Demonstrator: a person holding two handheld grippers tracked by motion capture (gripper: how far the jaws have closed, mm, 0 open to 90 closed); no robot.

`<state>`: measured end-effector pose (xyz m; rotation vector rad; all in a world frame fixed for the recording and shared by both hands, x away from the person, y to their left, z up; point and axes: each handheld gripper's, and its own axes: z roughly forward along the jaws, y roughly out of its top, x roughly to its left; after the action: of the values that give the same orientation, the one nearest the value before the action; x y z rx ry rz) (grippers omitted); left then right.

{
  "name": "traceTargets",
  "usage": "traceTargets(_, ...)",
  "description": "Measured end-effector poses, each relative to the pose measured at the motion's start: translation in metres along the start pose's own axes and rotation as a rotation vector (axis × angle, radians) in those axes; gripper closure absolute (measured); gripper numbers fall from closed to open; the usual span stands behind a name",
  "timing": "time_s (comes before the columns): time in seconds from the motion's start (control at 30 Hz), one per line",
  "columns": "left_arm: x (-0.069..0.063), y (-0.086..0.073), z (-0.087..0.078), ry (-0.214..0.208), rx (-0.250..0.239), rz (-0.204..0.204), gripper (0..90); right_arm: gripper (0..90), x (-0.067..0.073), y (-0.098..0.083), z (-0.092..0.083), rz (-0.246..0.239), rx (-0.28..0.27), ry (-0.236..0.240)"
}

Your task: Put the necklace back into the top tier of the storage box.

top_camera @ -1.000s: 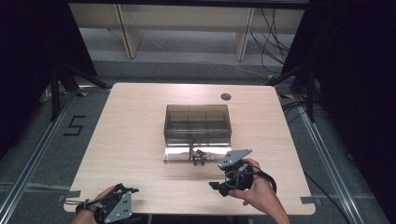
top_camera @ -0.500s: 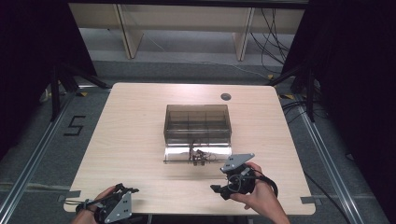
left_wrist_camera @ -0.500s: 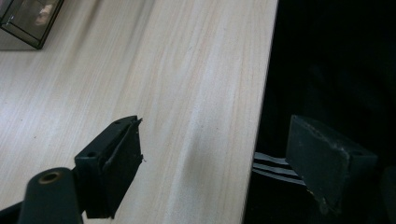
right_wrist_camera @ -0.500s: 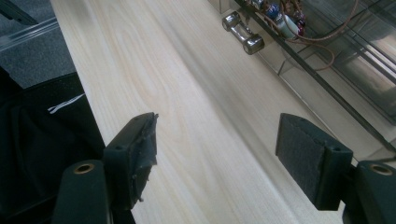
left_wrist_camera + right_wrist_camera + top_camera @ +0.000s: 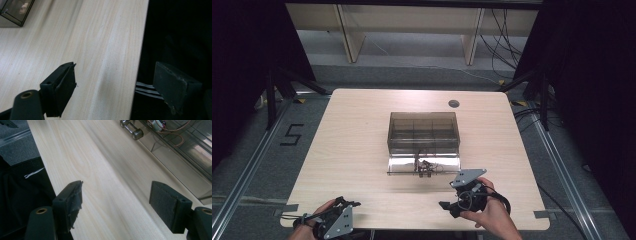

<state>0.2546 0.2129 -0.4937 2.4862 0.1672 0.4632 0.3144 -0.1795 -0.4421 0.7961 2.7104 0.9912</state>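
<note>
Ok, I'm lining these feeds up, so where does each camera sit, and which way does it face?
High view: above the near side, looking forward and down on the table; both hands, left hand-held gripper and right hand-held gripper show.
Left gripper view: rides that hand-held gripper, facing the table's edge; its open jaws show.
Right gripper view: faces the clear box; its open jaws show.
Shared: box and table.
</note>
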Motion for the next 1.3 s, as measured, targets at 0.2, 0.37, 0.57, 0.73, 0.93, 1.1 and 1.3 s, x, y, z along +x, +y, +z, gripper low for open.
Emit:
traceTargets(0.2,0.000,0.000,0.000,0.002,0.000,0.002,17.9,27.7,0.001,-0.005,0.002,0.000,0.001,-0.002)
traceTargets(0.37,-0.001,0.000,0.000,-0.001,-0.010,-0.008,17.9,27.7,0.002,-0.009,0.004,0.017,-0.008,-0.003)
traceTargets(0.57,-0.001,0.000,0.000,0.000,-0.012,-0.010,17.9,27.7,0.002,-0.014,0.003,0.022,-0.008,-0.004)
traceTargets(0.73,-0.001,0.000,0.000,0.001,-0.012,-0.009,17.9,27.7,0.003,-0.019,0.007,0.026,-0.018,0.005)
traceTargets(0.93,-0.001,0.000,0.000,0.019,-0.022,-0.013,17.9,27.2,0.004,-0.026,0.007,0.035,-0.020,0.000)
traceTargets(1.1,0.000,0.000,0.000,0.000,-0.014,-0.008,17.9,24.9,0.003,-0.033,0.008,0.064,-0.052,0.007)
traceTargets(1.3,0.000,0.000,0.000,0.000,-0.009,-0.003,17.9,24.4,0.002,-0.040,0.008,0.090,-0.058,-0.009)
